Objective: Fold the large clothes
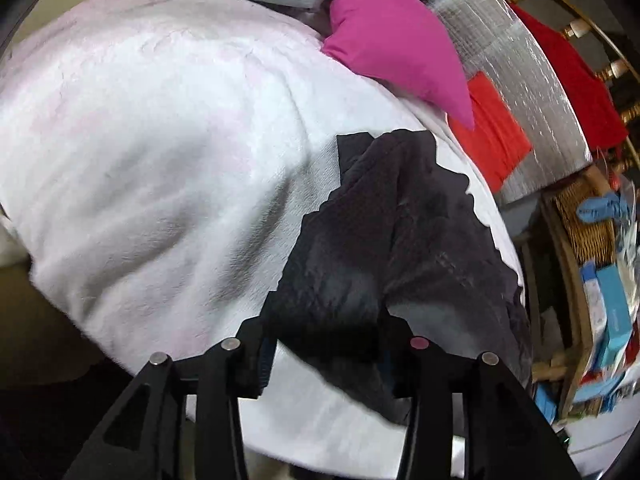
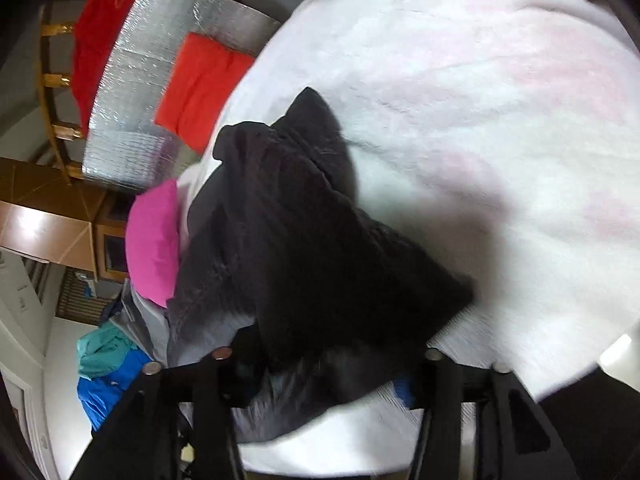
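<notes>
A black garment (image 1: 380, 220) lies crumpled on a white fleece blanket (image 1: 160, 140) and runs back to my left gripper (image 1: 326, 360). Its near end fills the gap between the two spread jaws and hides the fingertips; the cloth there looks loose, not pinched. In the right wrist view the same black garment (image 2: 300, 220) rises in a heap off the white blanket (image 2: 460, 100). Its near edge drapes between the parted jaws of my right gripper (image 2: 324, 376).
A pink cushion (image 1: 392, 40) (image 2: 154, 240) sits at the blanket's edge. Beyond it are a silver foil mat (image 1: 500, 40) with a folded orange-red cloth (image 1: 492, 128), a red garment (image 1: 572, 80) on a wooden chair, and a wicker basket (image 1: 588, 224). Blue and teal clothes (image 2: 108, 364) lie on the floor.
</notes>
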A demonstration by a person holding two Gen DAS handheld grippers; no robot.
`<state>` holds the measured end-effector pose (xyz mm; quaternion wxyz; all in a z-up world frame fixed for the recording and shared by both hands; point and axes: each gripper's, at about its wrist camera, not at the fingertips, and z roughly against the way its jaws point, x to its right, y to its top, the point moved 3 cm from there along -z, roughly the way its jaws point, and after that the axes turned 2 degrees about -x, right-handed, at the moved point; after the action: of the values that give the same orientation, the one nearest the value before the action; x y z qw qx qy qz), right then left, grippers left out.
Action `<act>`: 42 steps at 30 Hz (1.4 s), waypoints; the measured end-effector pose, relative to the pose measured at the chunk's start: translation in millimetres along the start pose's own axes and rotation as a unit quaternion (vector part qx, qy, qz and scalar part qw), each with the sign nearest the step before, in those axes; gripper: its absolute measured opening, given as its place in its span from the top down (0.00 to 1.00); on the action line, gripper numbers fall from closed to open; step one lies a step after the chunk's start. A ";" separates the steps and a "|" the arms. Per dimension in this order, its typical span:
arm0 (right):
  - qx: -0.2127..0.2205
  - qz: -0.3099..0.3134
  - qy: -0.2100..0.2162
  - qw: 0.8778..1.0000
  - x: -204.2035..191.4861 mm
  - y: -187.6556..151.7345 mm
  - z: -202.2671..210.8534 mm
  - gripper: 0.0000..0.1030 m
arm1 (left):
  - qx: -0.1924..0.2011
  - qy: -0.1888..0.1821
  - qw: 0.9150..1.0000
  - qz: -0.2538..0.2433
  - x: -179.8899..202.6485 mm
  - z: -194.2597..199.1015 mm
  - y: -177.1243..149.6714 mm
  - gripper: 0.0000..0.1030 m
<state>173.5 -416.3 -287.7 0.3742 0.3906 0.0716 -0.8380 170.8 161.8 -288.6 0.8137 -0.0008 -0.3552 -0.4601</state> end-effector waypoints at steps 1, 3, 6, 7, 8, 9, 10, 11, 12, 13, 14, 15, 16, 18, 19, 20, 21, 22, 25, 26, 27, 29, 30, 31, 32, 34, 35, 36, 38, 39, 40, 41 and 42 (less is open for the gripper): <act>-0.005 0.024 -0.011 1.000 -3.5 0.2 15.7 0.37 | -0.003 0.017 1.000 -0.012 0.3 10.4 0.4 0.50; 0.002 0.071 -0.058 0.996 -6.9 2.4 45.2 0.36 | 0.011 0.038 0.999 -0.037 2.5 36.5 4.5 0.48; 0.053 0.113 -0.105 0.987 -15.4 11.3 86.6 0.30 | 0.059 0.063 0.995 -0.059 8.4 72.5 13.4 0.37; 0.068 0.125 -0.101 0.985 -23.2 16.9 97.1 0.28 | 0.084 0.068 0.992 -0.063 14.1 84.0 20.6 0.36; 0.077 0.136 -0.094 0.983 -33.2 20.6 100.9 0.28 | 0.098 0.066 0.991 -0.067 22.1 87.7 26.9 0.35; 0.082 0.149 -0.083 0.982 -44.9 24.2 99.9 0.27 | 0.112 0.059 0.989 -0.079 35.6 88.9 36.7 0.31; 0.081 0.168 -0.074 0.980 -60.8 26.9 92.1 0.26 | 0.111 0.057 0.988 -0.087 43.8 85.7 41.8 0.28; 0.074 0.185 -0.069 0.978 -71.5 27.6 82.8 0.26 | 0.100 0.061 0.988 -0.102 58.1 75.8 48.8 0.28; 0.063 0.202 -0.064 0.975 -87.5 27.5 67.3 0.26 | 0.086 0.065 0.987 -0.117 70.0 64.4 53.7 0.27; 0.048 0.223 -0.056 0.972 -104.5 28.3 47.5 0.26 | 0.068 0.067 0.986 -0.134 86.2 45.8 59.0 0.27; 0.036 0.242 -0.049 0.968 -118.1 29.4 28.8 0.26 | 0.056 0.066 0.986 -0.142 97.7 31.0 62.5 0.27; 0.029 0.256 -0.049 0.965 -128.2 30.0 13.7 0.25 | 0.048 0.062 0.986 -0.148 106.2 18.9 62.8 0.27; 0.016 0.274 -0.061 0.960 -142.7 34.5 -12.1 0.24 | 0.036 0.056 0.986 -0.155 119.9 -2.1 66.7 0.27; 0.003 0.287 -0.076 0.955 -155.4 39.6 -43.0 0.24 | 0.019 0.063 0.984 -0.168 135.7 -32.4 71.0 0.27; -0.003 0.296 -0.084 0.951 -161.6 45.6 -60.6 0.24 | 0.007 0.076 0.982 -0.174 143.0 -52.1 75.5 0.27; -0.005 0.305 -0.093 0.948 -164.9 49.5 -72.2 0.24 | 0.002 0.082 0.980 -0.179 150.9 -65.4 79.7 0.27; -0.003 0.314 -0.110 0.943 -168.8 55.5 -85.1 0.24 | 0.000 0.087 0.979 -0.183 155.2 -75.7 83.3 0.27; 0.000 0.324 -0.135 0.936 -171.9 63.0 -99.5 0.23 | 0.003 0.097 0.977 -0.188 160.3 -87.1 87.4 0.27; -0.006 0.335 -0.184 0.924 -166.6 79.4 -130.5 0.21 | -0.004 0.125 0.965 -0.231 173.2 -118.9 92.2 0.27; -0.015 0.336 -0.195 0.921 -164.4 82.3 -140.9 0.21 | -0.012 0.130 0.961 -0.246 177.2 -128.7 90.9 0.27; -0.031 0.337 -0.199 0.920 -161.4 84.5 -151.4 0.20 | -0.020 0.134 0.955 -0.265 180.7 -140.1 88.1 0.27; -0.028 0.344 -0.193 0.918 -154.7 82.5 -158.6 0.19 | -0.030 0.148 0.945 -0.289 183.9 -157.3 83.4 0.27; -0.025 0.351 -0.195 0.916 -154.3 81.3 -159.8 0.21 | -0.033 0.156 0.941 -0.299 184.7 -161.2 82.2 0.32; -0.026 0.360 -0.204 0.910 -154.7 78.9 -160.8 0.30 | -0.030 0.156 0.936 -0.313 187.8 -162.9 82.0 0.39; -0.027 0.366 -0.216 0.905 -156.2 78.1 -161.7 0.37 | -0.029 0.151 0.935 -0.318 190.3 -163.9 83.8 0.56; -0.025 0.377 -0.219 0.899 -160.3 77.6 -158.9 0.59 | -0.036 0.133 0.940 -0.312 193.3 -166.8 89.5 0.87; -0.021 0.379 -0.215 0.900 -163.3 79.7 -156.8 0.63 | -0.040 0.126 0.942 -0.309 194.9 -168.6 91.1 0.90; -0.014 0.376 -0.211 0.902 -165.6 81.3 -153.3 0.71 | -0.040 0.124 0.943 -0.307 197.4 -169.9 92.7 0.90; 0.007 0.375 -0.206 0.904 -172.2 84.5 -146.3 0.76 | -0.028 0.122 0.942 -0.311 204.2 -169.3 96.8 0.92; 0.016 0.377 -0.206 0.903 -178.4 84.4 -146.7 0.77 | -0.020 0.121 0.941 -0.314 208.6 -167.7 98.8 0.92; 0.029 0.377 -0.203 0.903 -182.1 86.8 -142.6 0.77 | -0.006 0.117 0.942 -0.315 214.7 -162.2 102.6 0.92; 0.037 0.372 -0.196 0.907 -184.5 89.8 -138.9 0.77 | 0.006 0.110 0.944 -0.313 219.2 -156.4 106.7 0.92; 0.044 0.363 -0.184 0.912 -186.3 94.1 -134.6 0.77 | 0.019 0.101 0.945 -0.310 223.1 -151.0 111.3 0.92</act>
<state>395.9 -321.2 -231.7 0.6412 0.2445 -0.1822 -0.7042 413.8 9.5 -236.1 0.6624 0.1711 -0.2621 -0.6807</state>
